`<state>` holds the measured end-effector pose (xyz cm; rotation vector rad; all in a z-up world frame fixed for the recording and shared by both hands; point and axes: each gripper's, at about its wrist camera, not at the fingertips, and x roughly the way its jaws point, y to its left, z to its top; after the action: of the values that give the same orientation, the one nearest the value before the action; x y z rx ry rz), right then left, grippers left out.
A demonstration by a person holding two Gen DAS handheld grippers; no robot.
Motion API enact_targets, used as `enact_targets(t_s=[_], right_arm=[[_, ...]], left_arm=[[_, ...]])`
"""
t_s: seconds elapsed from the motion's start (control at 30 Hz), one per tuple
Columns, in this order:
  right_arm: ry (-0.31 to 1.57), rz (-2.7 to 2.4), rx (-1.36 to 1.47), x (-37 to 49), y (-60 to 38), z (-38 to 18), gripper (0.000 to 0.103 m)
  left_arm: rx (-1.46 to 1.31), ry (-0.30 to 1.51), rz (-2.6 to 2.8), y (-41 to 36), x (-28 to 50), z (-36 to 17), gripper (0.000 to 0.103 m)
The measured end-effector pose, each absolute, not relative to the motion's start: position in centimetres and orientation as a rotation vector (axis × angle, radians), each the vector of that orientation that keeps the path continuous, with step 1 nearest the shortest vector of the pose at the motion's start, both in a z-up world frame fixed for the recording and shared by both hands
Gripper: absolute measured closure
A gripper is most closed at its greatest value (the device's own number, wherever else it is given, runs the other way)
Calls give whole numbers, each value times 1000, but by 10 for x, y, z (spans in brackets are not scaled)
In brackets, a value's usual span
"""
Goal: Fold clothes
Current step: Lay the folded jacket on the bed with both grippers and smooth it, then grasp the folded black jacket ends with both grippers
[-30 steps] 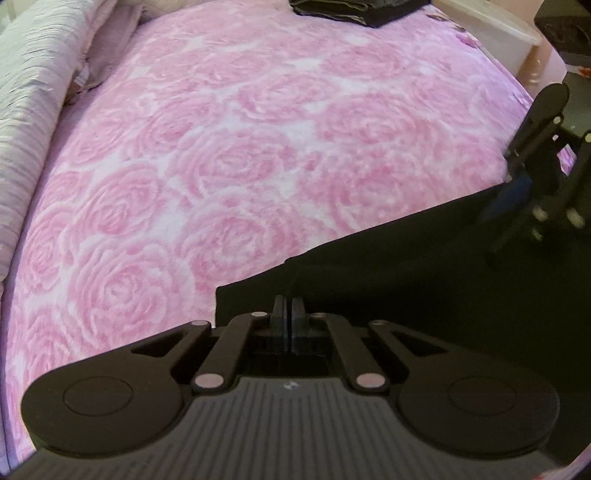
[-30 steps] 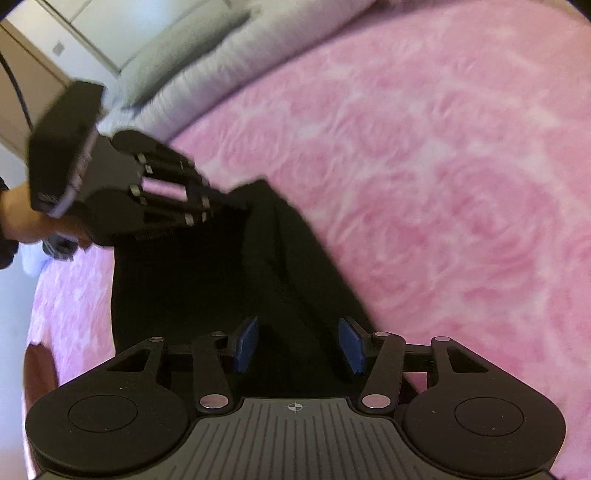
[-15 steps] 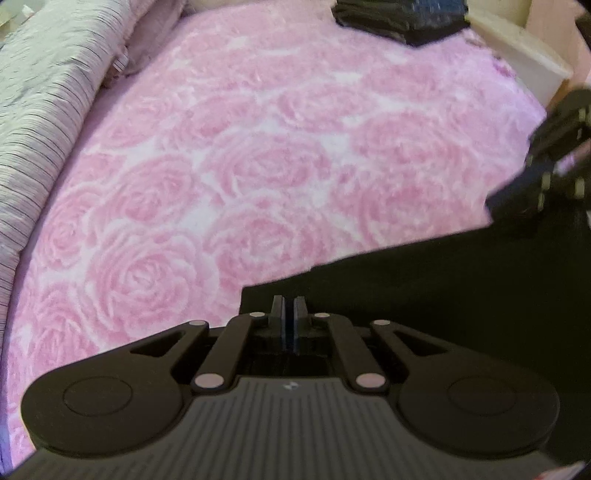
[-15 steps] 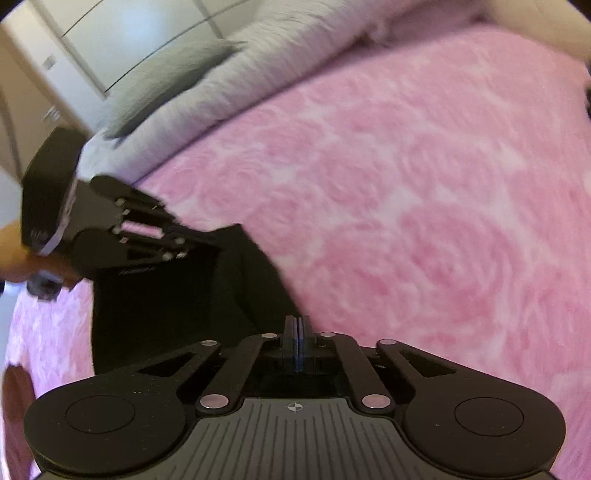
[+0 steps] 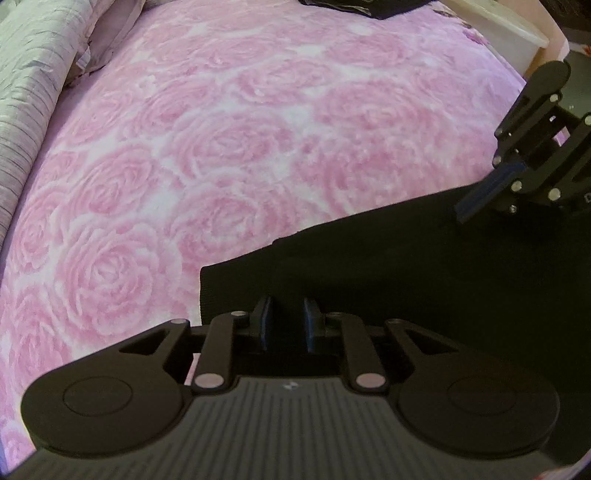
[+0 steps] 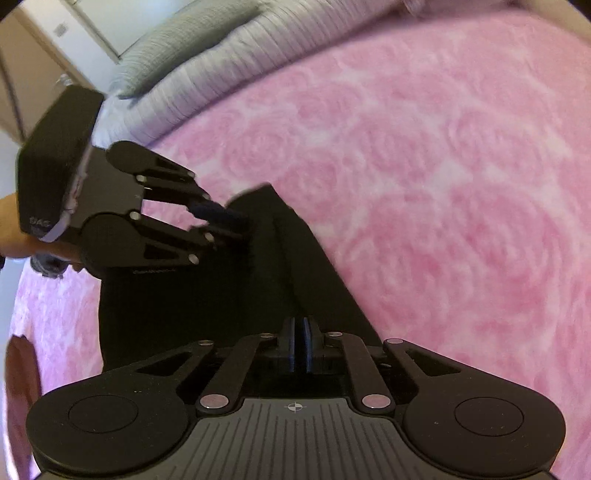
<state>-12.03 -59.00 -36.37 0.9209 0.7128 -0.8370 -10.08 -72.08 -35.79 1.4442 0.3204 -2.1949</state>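
1. The black garment [image 5: 406, 266] is lying on the pink rose bedspread [image 5: 240, 147], partly folded, more folds pending.
2. The left gripper [image 5: 287, 325] is just opening slightly over the corner.
3. At three o'clock, the right gripper [image 6: 298, 345] is pinching the garment's edge, jaws nearly closed.
4. A folded pile [image 5: 354, 5] is waiting at twelve o'clock.

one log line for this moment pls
left claw: just opening over black garment | right claw: shut | surface: pink bedspread

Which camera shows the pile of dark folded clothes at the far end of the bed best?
Only the left wrist view shows the dark folded pile, cut off at the picture's top edge on the pink rose blanket. The right wrist view doesn't show it.
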Motion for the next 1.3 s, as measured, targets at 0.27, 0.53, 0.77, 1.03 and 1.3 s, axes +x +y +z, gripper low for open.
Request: enact_targets(t_s=[0.27,0.53,0.77,1.03,1.3], right_arm=[[712,-792,844,-115,-588,-362,94],[741,-817,845,-113,-585,-360,101],[683,-810,867,-118,-581,-356,0],[702,-765,908,-107,-591,-360,0],[750,-724,935,-95,-604,-376,54]], left_arm=[[1461,312,-2217,-721,-101,-355,90],[1461,319,-2220,-721,-102,-354,90],[1460,317,-2231,-718,-100,-353,90],[1441,323,-2231,-717,-98,-354,89],[1439,365,-2231,-726,-98,-362,90]])
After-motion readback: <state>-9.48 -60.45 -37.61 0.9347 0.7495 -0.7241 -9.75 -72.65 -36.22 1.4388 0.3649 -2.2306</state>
